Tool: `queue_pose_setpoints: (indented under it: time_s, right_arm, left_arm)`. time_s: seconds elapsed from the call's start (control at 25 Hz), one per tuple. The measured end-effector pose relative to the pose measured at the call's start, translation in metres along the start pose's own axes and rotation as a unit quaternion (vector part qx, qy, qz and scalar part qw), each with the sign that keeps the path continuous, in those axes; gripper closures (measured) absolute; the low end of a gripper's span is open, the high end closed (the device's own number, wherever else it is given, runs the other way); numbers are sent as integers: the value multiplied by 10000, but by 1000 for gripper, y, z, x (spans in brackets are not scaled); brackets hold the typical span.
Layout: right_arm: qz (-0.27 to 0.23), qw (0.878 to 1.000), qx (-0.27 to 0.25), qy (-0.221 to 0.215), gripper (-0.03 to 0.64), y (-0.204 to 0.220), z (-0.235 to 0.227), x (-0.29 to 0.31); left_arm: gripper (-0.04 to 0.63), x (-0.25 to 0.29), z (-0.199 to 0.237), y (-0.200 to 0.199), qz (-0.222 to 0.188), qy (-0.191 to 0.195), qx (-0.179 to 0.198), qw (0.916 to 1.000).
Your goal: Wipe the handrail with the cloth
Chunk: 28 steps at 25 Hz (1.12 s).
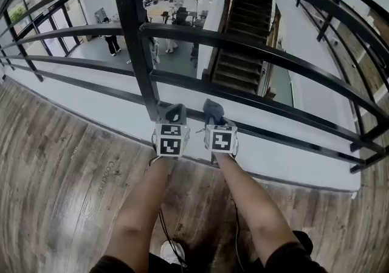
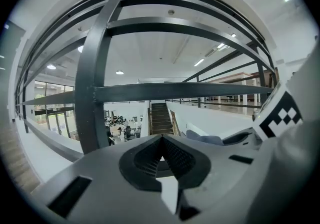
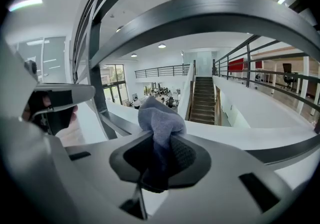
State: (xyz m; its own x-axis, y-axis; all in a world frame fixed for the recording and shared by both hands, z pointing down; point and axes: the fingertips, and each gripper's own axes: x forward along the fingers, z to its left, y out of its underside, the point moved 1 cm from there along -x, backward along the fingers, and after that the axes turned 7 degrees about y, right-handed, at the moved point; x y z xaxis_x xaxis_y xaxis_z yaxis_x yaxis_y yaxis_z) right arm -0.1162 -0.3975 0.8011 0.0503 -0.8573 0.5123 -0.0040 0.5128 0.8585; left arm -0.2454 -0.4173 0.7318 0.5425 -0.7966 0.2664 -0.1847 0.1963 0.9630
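Note:
The black metal handrail (image 1: 255,50) runs in several horizontal bars across the head view, held by an upright post (image 1: 138,41). Both grippers sit low, side by side, close to the bottom bar (image 1: 273,105) just right of the post. My right gripper (image 1: 214,115) is shut on a grey-blue cloth (image 1: 213,107), which bunches out above the jaws (image 3: 160,118) in the right gripper view. My left gripper (image 1: 175,114) is shut with nothing in it (image 2: 161,142). A bar (image 2: 180,91) crosses just ahead of it.
Wooden floor (image 1: 55,168) lies under me, ending at a white ledge (image 1: 292,162) below the railing. Beyond the bars is an open drop to a lower hall with a staircase (image 1: 243,34) and people. Cables (image 1: 167,235) hang by my shoe (image 1: 170,252).

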Motion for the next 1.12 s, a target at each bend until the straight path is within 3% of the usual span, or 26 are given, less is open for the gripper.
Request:
queue_pose_setpoints:
  time_s: [0.4,0.8,1.12]
  right_arm:
    - [8,9992,26,387,537,24,-119,-35]
    - [68,9973,42,736,537,39,-239,-90]
    - [161,9937,193,1095,537,64,-347,-120]
  left_arm:
    - [594,33,-117,3,343,818,-230,9958]
    - [594,58,-243,-43,152,1276,-501,9904]
    - [594,91,-357,-29,387,1794,-366,9823]
